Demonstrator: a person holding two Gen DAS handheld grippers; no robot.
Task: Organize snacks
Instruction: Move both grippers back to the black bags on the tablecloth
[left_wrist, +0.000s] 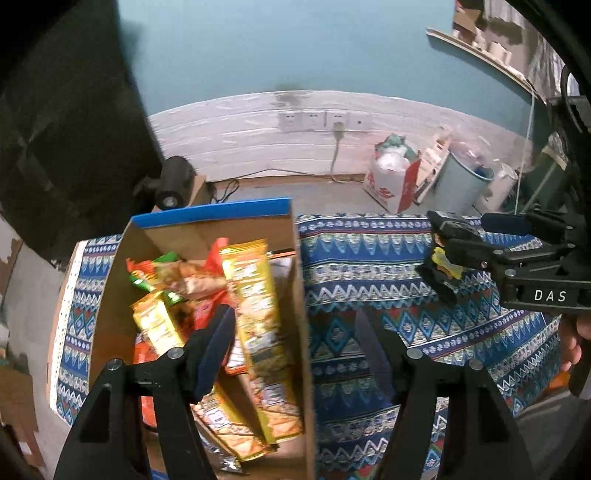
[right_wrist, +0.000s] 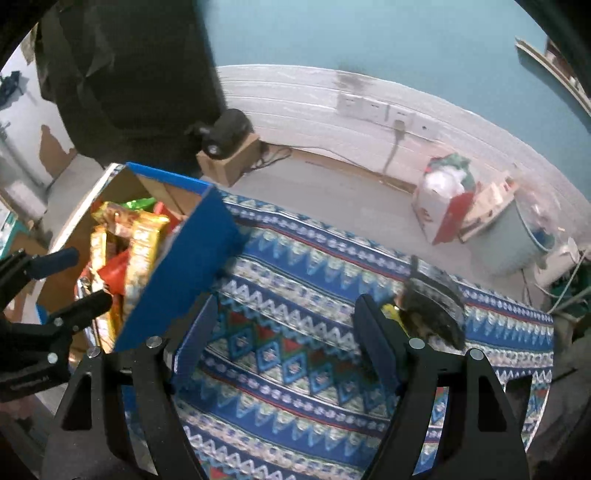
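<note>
A table under a blue zigzag-patterned cloth (right_wrist: 295, 314) stands before a teal wall with white panelling and a row of sockets (left_wrist: 325, 121), a white and red bag (left_wrist: 393, 181) on the floor beyond. The only legible writing is "DAS" on the right gripper's (right_wrist: 284, 341) body. The left gripper (left_wrist: 299, 354) hangs partly open and empty, its left finger above the snack packets (left_wrist: 251, 295) in the blue-edged cardboard box (left_wrist: 210, 214); the right gripper gapes wide and empty, a dark packet (right_wrist: 432, 306) just beyond its right finger.
</note>
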